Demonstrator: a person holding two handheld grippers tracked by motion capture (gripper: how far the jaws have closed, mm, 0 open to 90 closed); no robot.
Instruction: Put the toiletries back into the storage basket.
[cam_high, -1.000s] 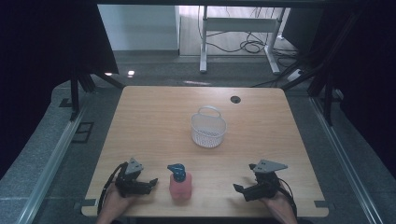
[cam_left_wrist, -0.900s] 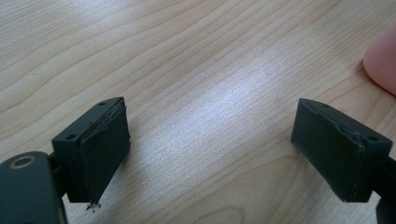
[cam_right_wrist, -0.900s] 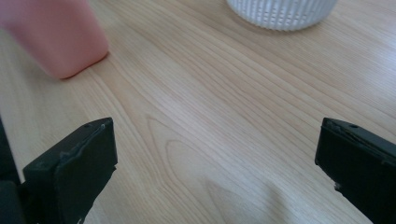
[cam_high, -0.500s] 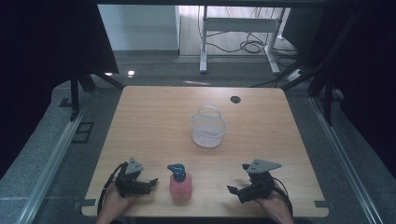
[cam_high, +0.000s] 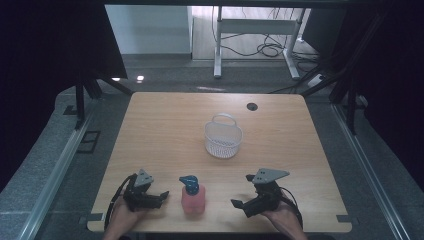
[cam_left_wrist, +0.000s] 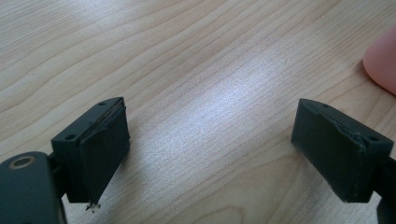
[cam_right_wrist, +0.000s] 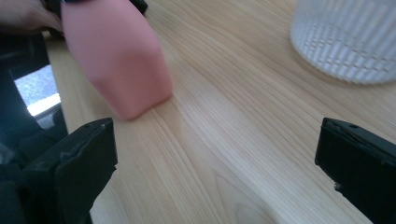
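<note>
A pink bottle (cam_high: 192, 199) with a blue pump top stands upright near the table's front edge, between my two grippers. My left gripper (cam_high: 159, 199) lies just left of it, open, with bare wood between its jaws (cam_left_wrist: 212, 140); the bottle's pink edge (cam_left_wrist: 383, 60) shows at the far right of the left gripper view. My right gripper (cam_high: 239, 206) is open to the right of the bottle and points at it. In the right gripper view the bottle (cam_right_wrist: 116, 60) sits ahead at the left of the open gripper (cam_right_wrist: 215, 177). A white mesh basket (cam_high: 223, 137) stands mid-table.
The basket (cam_right_wrist: 348, 39) is at the upper right in the right gripper view. A round black grommet (cam_high: 251, 106) sits near the wooden table's (cam_high: 165, 130) far edge. Dark curtains flank the table; a desk frame and cables lie on the floor beyond.
My right gripper has slid left along the front edge toward the pink bottle. The left gripper, bottle and basket have stayed put.
</note>
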